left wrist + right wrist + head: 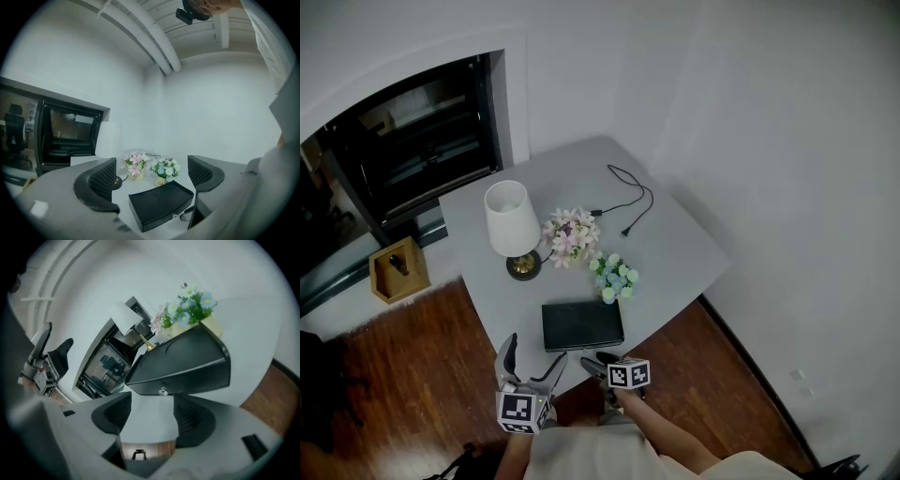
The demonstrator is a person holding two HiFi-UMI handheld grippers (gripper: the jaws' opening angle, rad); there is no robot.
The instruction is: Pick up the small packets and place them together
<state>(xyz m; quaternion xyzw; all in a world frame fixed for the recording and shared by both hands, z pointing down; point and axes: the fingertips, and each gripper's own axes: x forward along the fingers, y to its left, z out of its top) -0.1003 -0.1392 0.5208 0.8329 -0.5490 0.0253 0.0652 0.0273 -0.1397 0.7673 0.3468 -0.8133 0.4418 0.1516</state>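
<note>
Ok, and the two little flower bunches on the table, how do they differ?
Colour: the pink bunch is pink and white, the blue bunch is pale blue, white and green. Place: the pink bunch stands right beside the lamp; the blue bunch stands closer to the black box. Spread: the pink bunch looks a little wider than the blue bunch. Both stand upright on the grey table.
</note>
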